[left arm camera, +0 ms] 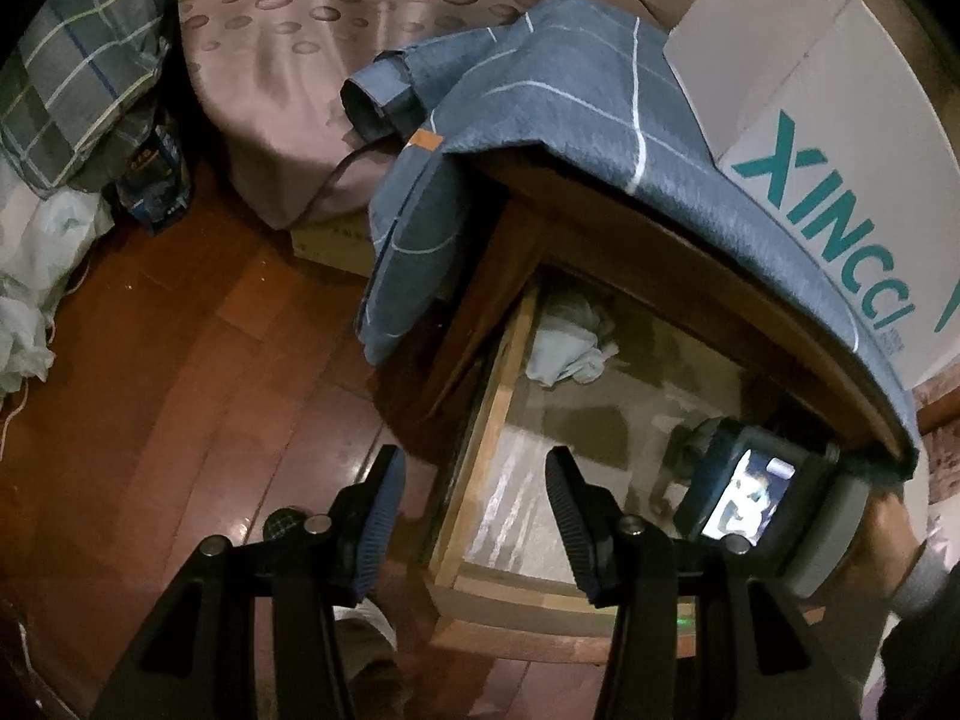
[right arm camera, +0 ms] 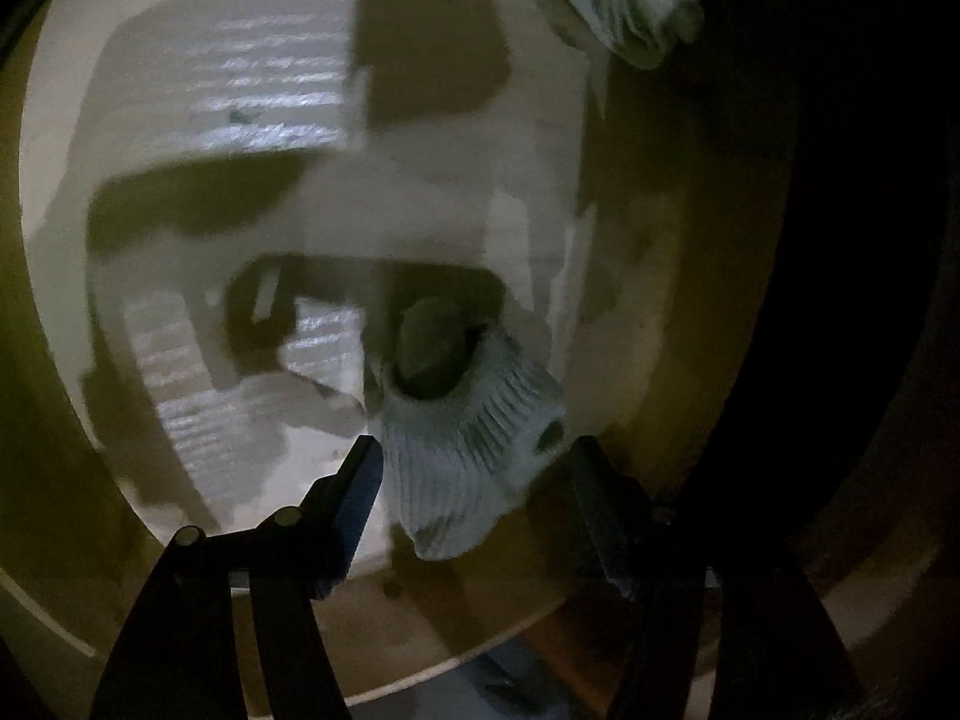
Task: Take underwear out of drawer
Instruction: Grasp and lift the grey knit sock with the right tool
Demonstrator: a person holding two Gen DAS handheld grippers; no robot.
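We hold the right gripper inside the drawer, jaws apart around a pale ribbed garment near the front edge, unclamped; next we must close on it. Left gripper hangs open, empty.

Both views are dim, with black fisheye corners and lines bowed toward the edges. The left wrist view is the sharper one: the wooden floor carries a small glare spot near the drawer, and the white box is brightest. Inside the drawer, the right wrist view is murky and motion-blurred; hard-edged shadows cross the pale drawer bottom, and the right side falls into darkness.
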